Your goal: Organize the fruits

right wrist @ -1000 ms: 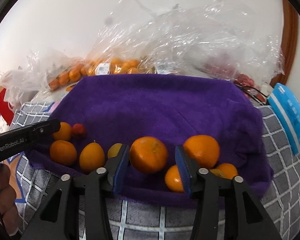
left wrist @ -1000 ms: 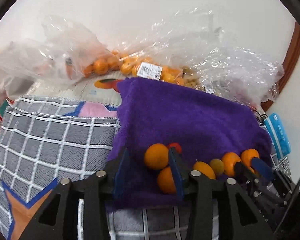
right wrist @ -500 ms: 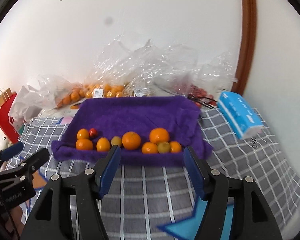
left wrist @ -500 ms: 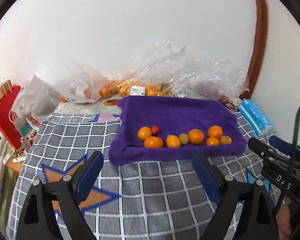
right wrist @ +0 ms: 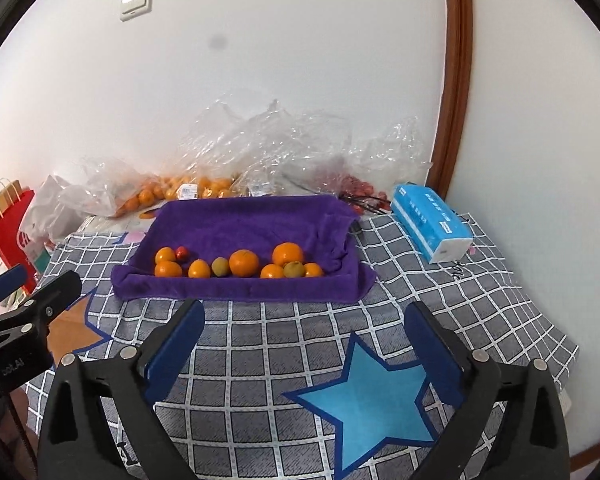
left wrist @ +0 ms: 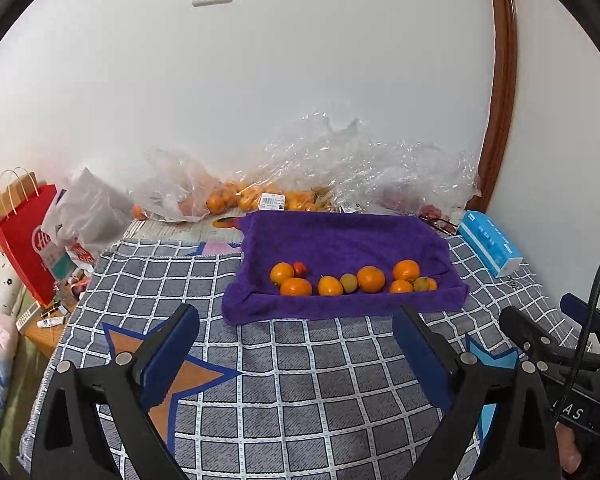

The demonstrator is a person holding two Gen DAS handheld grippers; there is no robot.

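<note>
Fruits (right wrist: 244,263) sit in a row on the purple towel (right wrist: 240,224); both the left gripper (left wrist: 296,344) and right gripper (right wrist: 304,340) have just been opening and hold nothing. More oranges maybe wait in bags (right wrist: 172,188).

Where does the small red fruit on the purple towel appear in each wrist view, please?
Left wrist: small red fruit just right of the leftmost orange, centre of picture.
Right wrist: small red fruit left of centre, beside the same orange.
Shared landmark: blue tissue pack.
</note>
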